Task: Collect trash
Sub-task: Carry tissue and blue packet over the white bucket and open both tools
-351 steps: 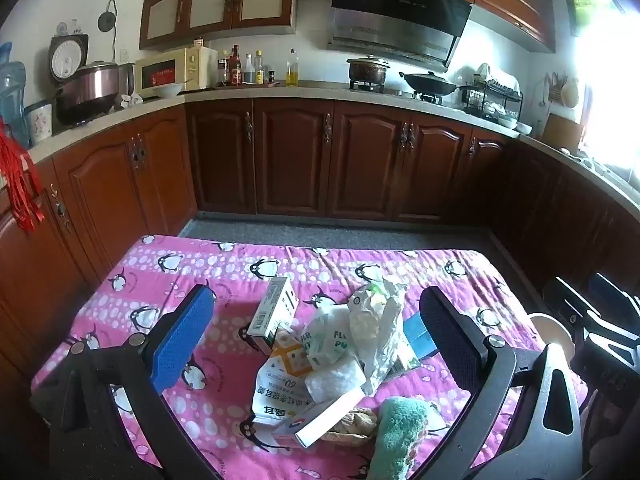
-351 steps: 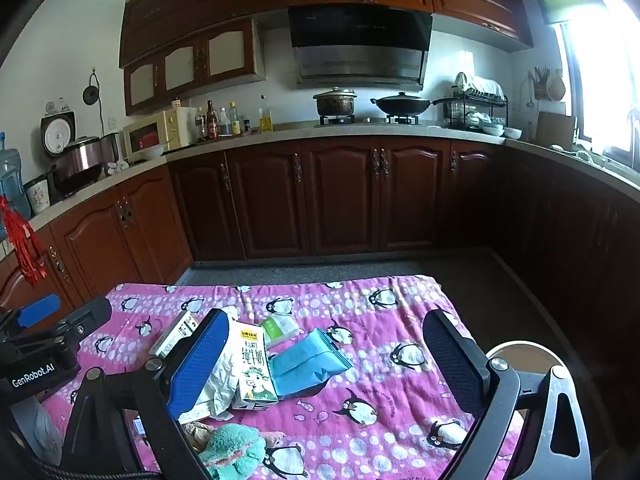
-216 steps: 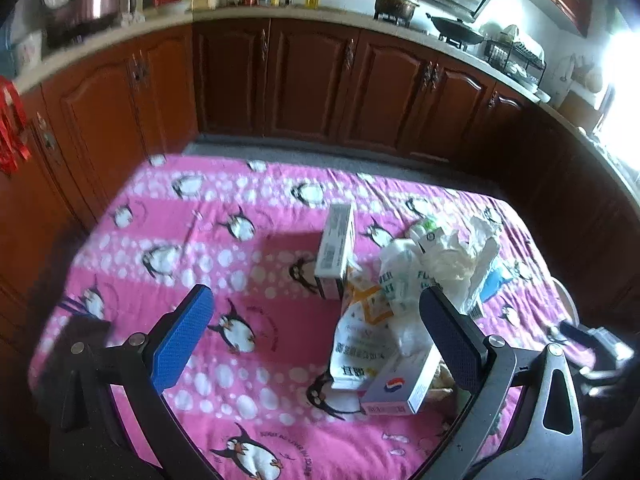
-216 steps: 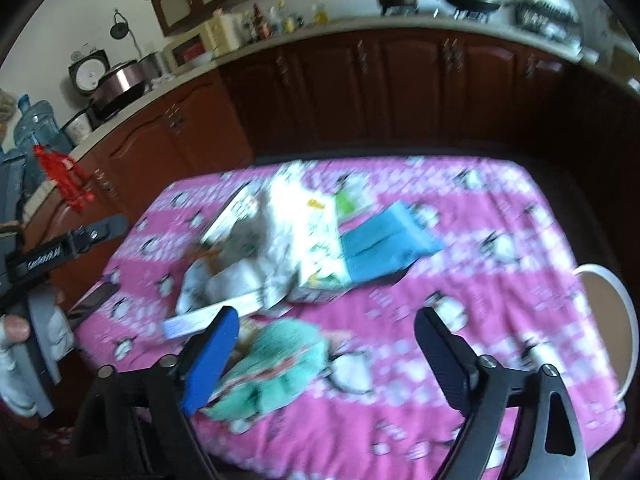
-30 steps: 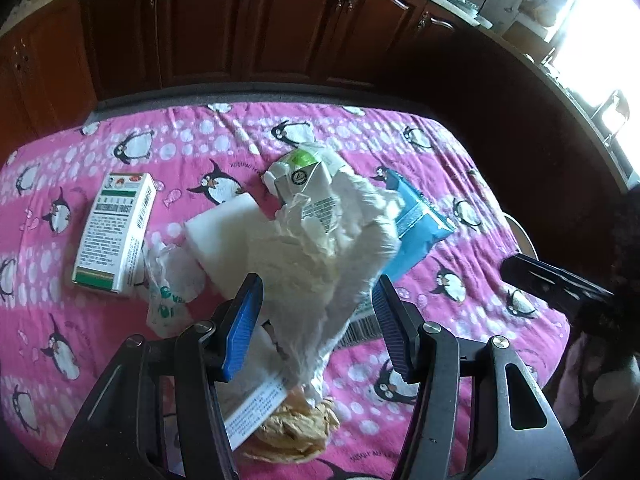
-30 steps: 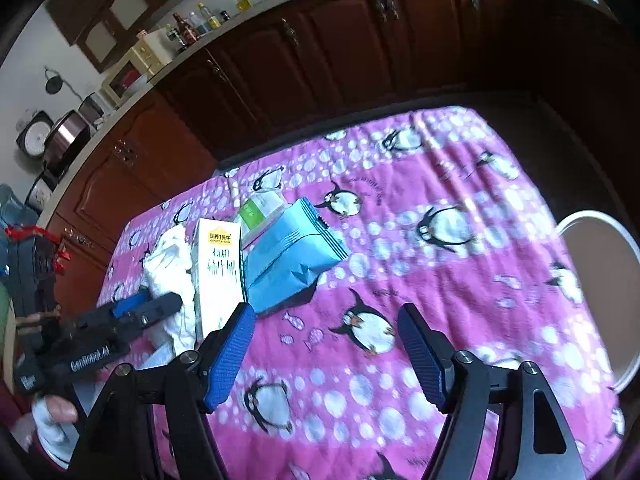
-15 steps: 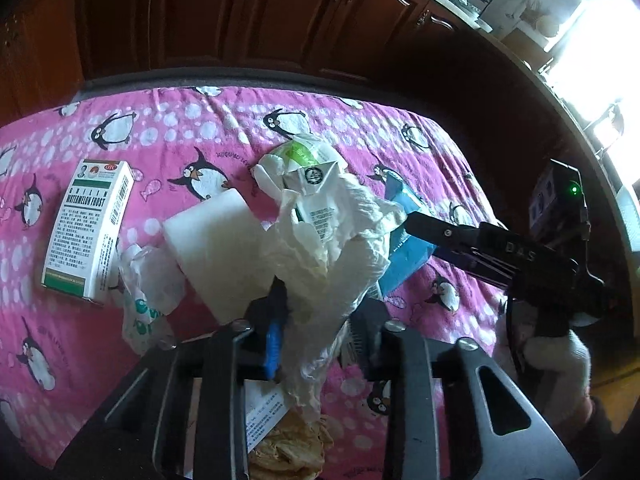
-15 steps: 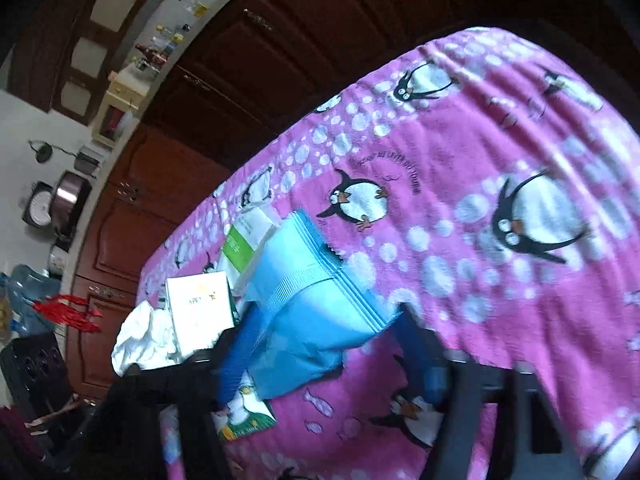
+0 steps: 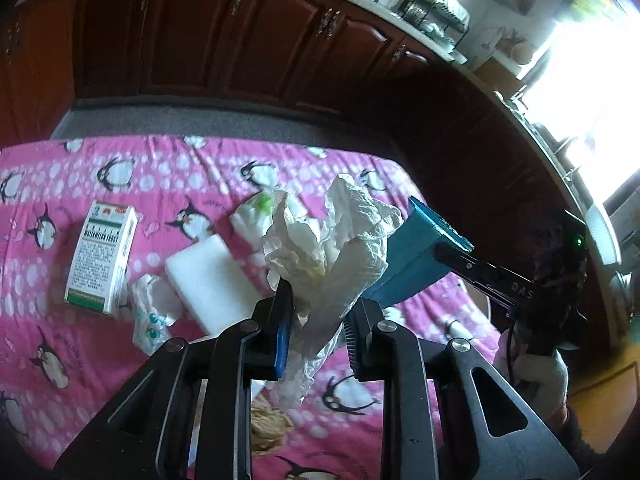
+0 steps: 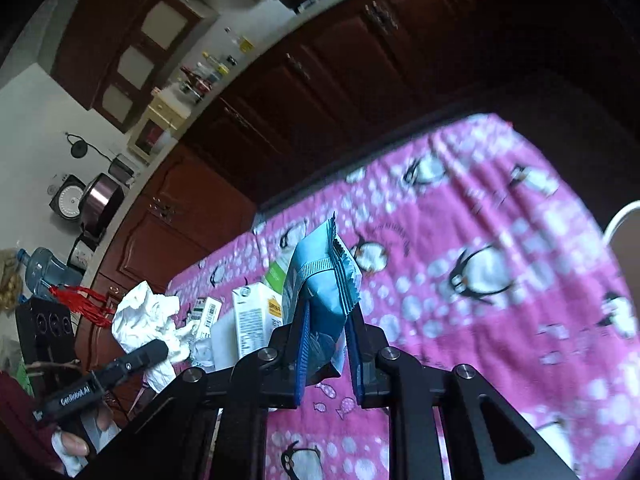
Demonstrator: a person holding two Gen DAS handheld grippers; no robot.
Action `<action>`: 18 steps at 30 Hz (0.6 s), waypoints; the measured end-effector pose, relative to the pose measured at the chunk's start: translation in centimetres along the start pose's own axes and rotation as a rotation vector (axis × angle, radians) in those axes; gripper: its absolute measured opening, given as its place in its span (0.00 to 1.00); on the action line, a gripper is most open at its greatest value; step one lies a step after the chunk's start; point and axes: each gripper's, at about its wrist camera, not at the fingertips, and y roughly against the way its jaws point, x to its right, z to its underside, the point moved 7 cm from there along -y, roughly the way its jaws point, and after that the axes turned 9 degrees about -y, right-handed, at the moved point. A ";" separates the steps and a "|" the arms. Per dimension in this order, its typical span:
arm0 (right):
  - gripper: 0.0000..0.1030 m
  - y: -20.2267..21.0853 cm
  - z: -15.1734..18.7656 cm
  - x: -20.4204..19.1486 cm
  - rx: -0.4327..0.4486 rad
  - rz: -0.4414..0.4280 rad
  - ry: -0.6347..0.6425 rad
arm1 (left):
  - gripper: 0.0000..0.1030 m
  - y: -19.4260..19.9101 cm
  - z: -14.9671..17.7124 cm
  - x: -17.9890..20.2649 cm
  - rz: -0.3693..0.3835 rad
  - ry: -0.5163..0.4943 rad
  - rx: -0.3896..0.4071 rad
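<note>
Both hand-held grippers loaded, mid-collection. The left hand-held gripper [image 9: 316,334] is clenched on a crumpled white plastic bag [image 9: 332,252], which stands up above its jaws and trails below them, clear of the worktop. The right hand-held gripper [image 10: 326,354] is clenched on a flat blue foil snack packet with serrated end seams [image 10: 320,280], also raised off the surface. The worktop, covered by a pink penguin-print cloth [image 9: 168,168], carries the uncollected litter: a white and green printed carton lying flat [image 9: 100,256], a plain white rectangular block [image 9: 208,276], a small crumpled white wrapper with green print [image 9: 154,316], a white pouch with a green mark [image 9: 256,212] and a tan crumpled scrap [image 9: 268,428] near the front edge.

Step in hand, as judged: two pieces lifted, neither yet disposed of. A white curved rim [image 10: 620,216] beyond the right edge of the worktop may be a bin, though this cannot be confirmed. The next move calls for carrying both pieces over a receptacle and releasing them, keeping the bag's loose tail from snagging the remaining litter.
</note>
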 end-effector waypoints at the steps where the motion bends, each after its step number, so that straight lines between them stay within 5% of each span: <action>1: 0.16 0.8 -0.1 -0.1 0.009 -0.001 0.005 | 0.20 0.2 -0.2 0.4 0.003 -0.008 0.002; 18: 0.16 10.9 -1.1 3.1 0.132 0.052 0.023 | 0.20 -2.2 -1.0 11.4 0.071 -0.175 -0.015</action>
